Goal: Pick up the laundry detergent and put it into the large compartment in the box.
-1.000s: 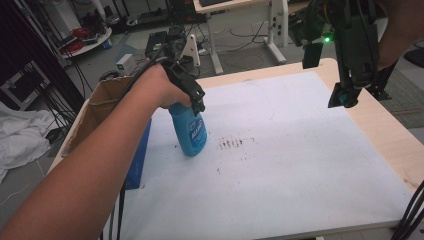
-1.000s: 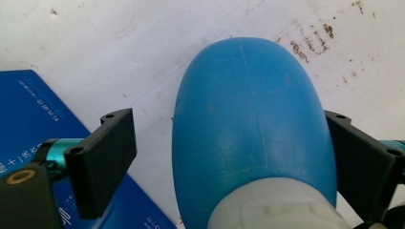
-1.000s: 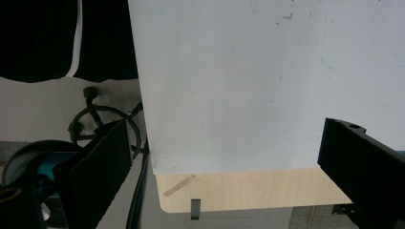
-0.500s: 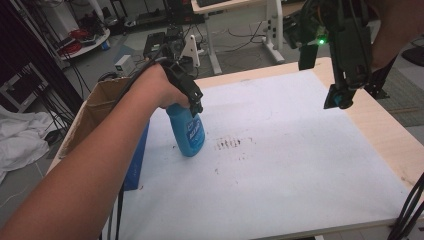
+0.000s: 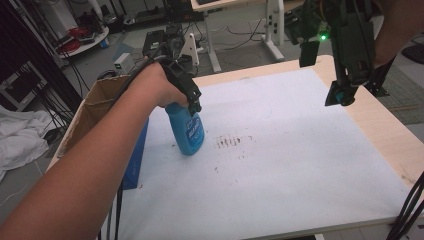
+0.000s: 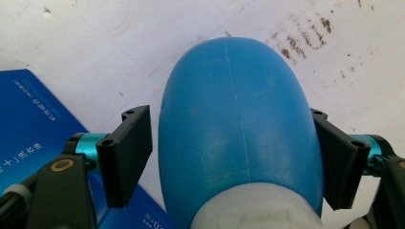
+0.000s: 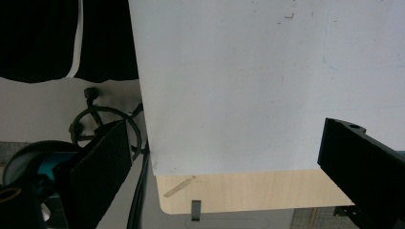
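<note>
Left gripper view: left gripper point(image 6: 224, 157) pinches blue bottle point(image 6: 239, 129); label print seems unreadable.

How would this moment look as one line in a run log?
left gripper: around blue spray bottle, upright on table | right gripper: open, empty, raised

Grey floor point(image 5: 240, 55), white-legged desk point(image 5: 272, 30), cables point(image 5: 70, 37), white cloth point(image 5: 20, 137).

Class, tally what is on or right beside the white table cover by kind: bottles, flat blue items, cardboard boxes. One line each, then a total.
Blue spray bottle: 1
Flat blue booklet: 1
Cardboard box: 1
Total: 3
</note>
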A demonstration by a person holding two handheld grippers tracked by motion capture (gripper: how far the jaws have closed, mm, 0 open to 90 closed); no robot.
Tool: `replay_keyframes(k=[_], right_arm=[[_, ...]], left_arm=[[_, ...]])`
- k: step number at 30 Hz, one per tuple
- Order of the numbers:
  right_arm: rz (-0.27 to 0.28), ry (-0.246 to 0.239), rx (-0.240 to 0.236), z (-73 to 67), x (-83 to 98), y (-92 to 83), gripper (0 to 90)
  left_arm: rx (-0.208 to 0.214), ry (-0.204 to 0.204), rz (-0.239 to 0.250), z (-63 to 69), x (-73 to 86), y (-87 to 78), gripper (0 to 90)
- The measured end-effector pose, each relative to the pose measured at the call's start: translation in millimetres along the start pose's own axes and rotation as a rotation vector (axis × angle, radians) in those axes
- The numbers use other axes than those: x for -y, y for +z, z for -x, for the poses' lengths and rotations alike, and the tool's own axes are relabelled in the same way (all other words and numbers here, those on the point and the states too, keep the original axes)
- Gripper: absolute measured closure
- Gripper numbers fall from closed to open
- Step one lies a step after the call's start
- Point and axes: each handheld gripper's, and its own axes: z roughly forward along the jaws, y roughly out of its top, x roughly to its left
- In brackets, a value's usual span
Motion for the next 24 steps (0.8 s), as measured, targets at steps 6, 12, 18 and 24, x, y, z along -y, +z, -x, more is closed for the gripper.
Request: replay_keyframes(k=[6,12,18,24], right_arm=[[-0.004,0.007,-0.001,0.1,0.8,0.2,3.5],[-0.001,0.007,-0.001,0.3,0.4,1.2,3.5],[-0.004,0.009,-0.006,0.5,-0.5,3.9,3.5],[0.0,0.006,-0.004,-1.0,-1.0,3.6,3.5]], left_arm=[[0.006,-0.004,-0.008,0.4,0.2,0.6,31.0],[0.019,-0.012,-0.012,0.7,0.3,-0.1,36.7],[0.021,-0.004,-0.013,1.2,0.7,-0.3,37.0],[0.031,0.02,-0.014,1.7,4.6,-3.0,37.2]])
